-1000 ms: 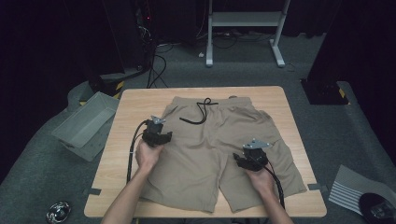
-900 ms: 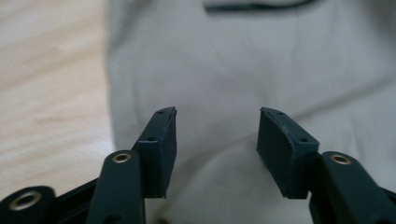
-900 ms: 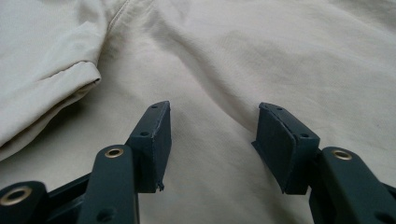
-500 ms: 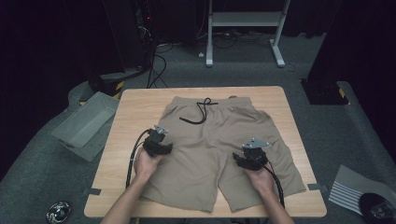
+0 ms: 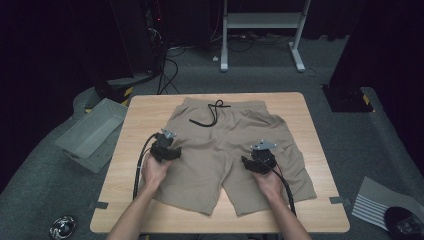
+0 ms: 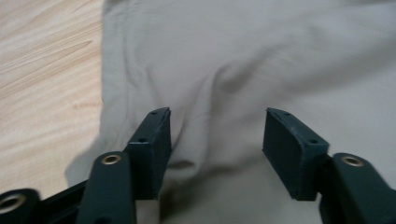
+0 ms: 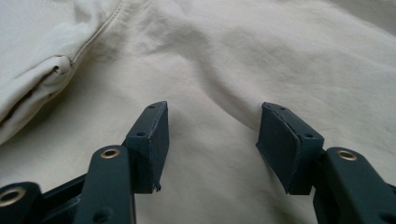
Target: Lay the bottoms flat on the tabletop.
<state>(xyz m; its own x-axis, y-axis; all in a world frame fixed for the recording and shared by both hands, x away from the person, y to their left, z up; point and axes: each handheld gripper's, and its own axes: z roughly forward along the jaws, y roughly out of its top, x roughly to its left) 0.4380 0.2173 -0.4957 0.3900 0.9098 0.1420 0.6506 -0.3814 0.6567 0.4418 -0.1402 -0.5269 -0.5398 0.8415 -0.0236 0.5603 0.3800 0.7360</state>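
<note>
The beige shorts (image 5: 227, 155) lie flat on the wooden bench (image 5: 320, 200), waistband far from the person. I judge the step is smoothing or preparing a fold. The left claw (image 6: 217, 135) has just narrowed a little but is apart, with a small cloth ridge between its jaws, not pinched. The right claw (image 7: 212, 135) stands wide over the other leg, holding nothing. Both hands lie low and point forward. Next, each must pinch fabric.
</note>
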